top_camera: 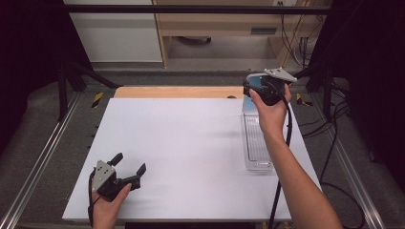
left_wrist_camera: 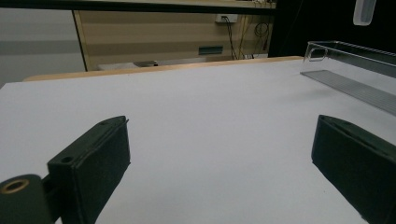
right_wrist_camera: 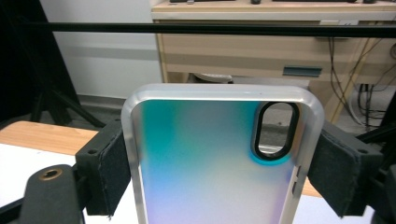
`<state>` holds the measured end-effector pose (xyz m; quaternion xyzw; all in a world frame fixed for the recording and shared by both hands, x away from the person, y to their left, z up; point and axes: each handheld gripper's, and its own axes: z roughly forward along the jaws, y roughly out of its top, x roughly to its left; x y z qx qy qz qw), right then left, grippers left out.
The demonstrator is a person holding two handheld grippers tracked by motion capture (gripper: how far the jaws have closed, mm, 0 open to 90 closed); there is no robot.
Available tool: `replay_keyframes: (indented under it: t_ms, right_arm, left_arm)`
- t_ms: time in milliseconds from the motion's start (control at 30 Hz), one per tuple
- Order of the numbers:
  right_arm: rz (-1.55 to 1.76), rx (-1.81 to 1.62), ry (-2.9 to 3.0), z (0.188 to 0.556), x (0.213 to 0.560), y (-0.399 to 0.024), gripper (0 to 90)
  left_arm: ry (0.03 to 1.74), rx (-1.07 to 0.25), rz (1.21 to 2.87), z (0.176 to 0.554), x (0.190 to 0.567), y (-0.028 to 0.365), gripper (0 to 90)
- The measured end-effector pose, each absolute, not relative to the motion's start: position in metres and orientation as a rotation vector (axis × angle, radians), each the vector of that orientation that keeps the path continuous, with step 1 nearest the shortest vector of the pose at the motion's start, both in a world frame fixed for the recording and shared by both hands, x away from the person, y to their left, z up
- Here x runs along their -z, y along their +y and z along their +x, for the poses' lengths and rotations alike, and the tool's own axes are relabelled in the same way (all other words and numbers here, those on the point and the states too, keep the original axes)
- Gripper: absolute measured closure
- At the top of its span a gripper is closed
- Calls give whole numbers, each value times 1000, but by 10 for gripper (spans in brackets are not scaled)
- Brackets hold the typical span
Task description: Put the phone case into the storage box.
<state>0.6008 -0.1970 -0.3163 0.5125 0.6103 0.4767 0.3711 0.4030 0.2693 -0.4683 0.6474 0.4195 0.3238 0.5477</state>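
No text, label, brand, number or sign can be read in any view. No print is seen on the phone case (right_wrist_camera: 219, 158), and the small plate on the cabinet (right_wrist_camera: 302, 71) at two o'clock of it is too blurred to be read.
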Motion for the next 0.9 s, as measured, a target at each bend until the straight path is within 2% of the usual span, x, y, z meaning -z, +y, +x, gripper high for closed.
replay_keyframes:
  t_ms: [900]
  right_arm:
    - [1406, -1168, 1497, 619, 350, -224, 175]
  left_arm:
    - [982, -778, 1529, 402, 468, 271, 40]
